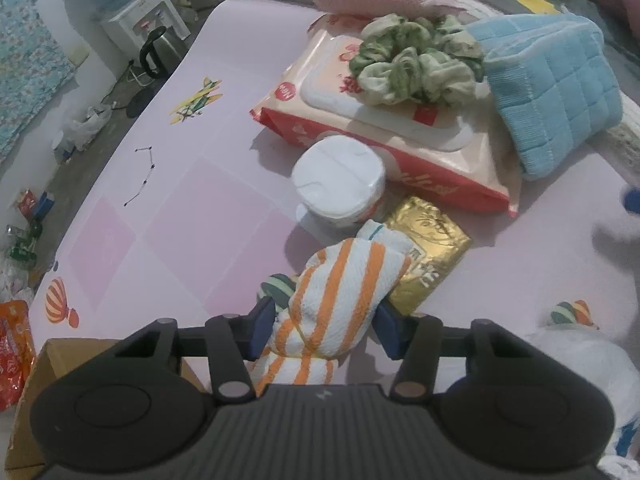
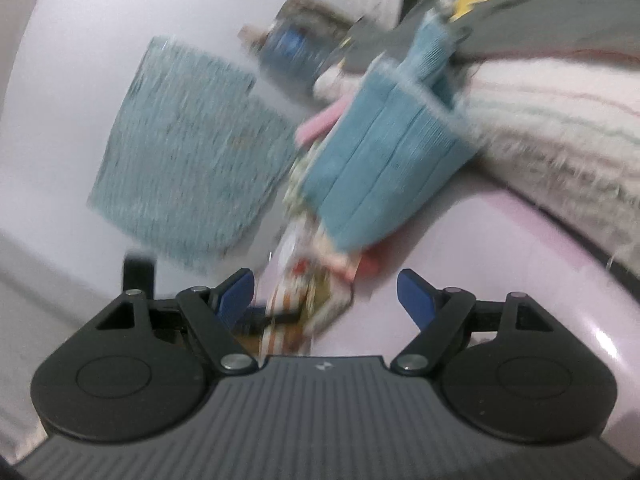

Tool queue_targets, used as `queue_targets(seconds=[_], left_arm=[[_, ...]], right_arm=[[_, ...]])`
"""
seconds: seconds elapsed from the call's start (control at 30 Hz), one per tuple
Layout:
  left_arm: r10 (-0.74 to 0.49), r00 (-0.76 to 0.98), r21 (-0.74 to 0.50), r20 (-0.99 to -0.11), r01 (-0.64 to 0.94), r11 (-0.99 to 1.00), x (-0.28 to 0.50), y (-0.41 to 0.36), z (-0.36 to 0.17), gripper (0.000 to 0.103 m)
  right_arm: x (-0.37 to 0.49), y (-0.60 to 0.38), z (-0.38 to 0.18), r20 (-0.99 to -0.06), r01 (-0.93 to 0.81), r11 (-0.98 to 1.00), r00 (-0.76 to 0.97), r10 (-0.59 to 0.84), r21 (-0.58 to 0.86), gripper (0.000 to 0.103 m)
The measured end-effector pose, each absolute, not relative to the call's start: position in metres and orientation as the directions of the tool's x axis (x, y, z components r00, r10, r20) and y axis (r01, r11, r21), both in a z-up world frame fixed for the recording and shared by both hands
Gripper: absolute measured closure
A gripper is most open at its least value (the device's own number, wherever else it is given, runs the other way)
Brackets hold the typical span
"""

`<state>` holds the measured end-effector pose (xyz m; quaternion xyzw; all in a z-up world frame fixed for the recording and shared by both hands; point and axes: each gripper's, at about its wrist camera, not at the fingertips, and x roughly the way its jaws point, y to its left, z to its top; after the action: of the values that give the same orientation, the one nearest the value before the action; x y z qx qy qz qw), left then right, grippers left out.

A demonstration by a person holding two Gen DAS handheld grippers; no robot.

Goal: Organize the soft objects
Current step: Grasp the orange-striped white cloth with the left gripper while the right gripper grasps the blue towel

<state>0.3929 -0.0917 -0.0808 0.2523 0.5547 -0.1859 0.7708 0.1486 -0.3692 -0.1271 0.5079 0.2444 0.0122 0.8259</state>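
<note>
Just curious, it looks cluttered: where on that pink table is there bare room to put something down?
The widest bare patch is the table's left part, between the airplane sticker, the balloon sticker and the white roll. A smaller gap lies right of the gold packet. It is crowded around the wipes pack, green scrunchie and blue cloth.

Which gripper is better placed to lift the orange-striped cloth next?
Left. Its fingers bracket the orange-striped cloth; the right gripper is open and holds nothing.
</note>
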Motion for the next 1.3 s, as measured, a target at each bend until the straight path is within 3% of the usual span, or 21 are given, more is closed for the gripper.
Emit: queue_targets(seconds=[0.27, 0.53, 0.6, 0.77, 0.87, 1.3], left_arm=[[-0.032, 0.347, 0.181, -0.937, 0.563, 0.807, 0.385, -0.104, -0.068, 0.051], [-0.113, 0.369, 0.102, -0.922, 0.515, 0.851, 0.376, -0.106, -0.044, 0.051], [-0.128, 0.376, 0.083, -0.918, 0.497, 0.864, 0.373, -0.105, -0.038, 0.051], [-0.167, 0.405, 0.037, -0.899, 0.45, 0.892, 0.364, -0.096, -0.015, 0.051], [-0.189, 0.425, 0.009, -0.885, 0.423, 0.906, 0.357, -0.087, 0.002, 0.051], [-0.276, 0.564, -0.082, -0.778, 0.345, 0.935, 0.272, -0.041, 0.088, 0.051]], right_arm=[[0.2, -0.375, -0.144, -0.405, 0.341, 0.4, 0.91, 0.084, 0.851, 0.023], [0.226, -0.366, -0.148, -0.434, 0.417, 0.334, 0.9, -0.028, 0.845, 0.023], [0.23, -0.364, -0.151, -0.447, 0.441, 0.302, 0.893, -0.055, 0.845, 0.028], [0.238, -0.37, -0.162, -0.487, 0.488, 0.237, 0.871, -0.065, 0.84, 0.073], [0.231, -0.371, -0.167, -0.484, 0.482, 0.234, 0.874, -0.05, 0.845, 0.086], [0.143, -0.371, -0.15, -0.501, 0.421, 0.359, 0.849, 0.168, 0.833, 0.088]])
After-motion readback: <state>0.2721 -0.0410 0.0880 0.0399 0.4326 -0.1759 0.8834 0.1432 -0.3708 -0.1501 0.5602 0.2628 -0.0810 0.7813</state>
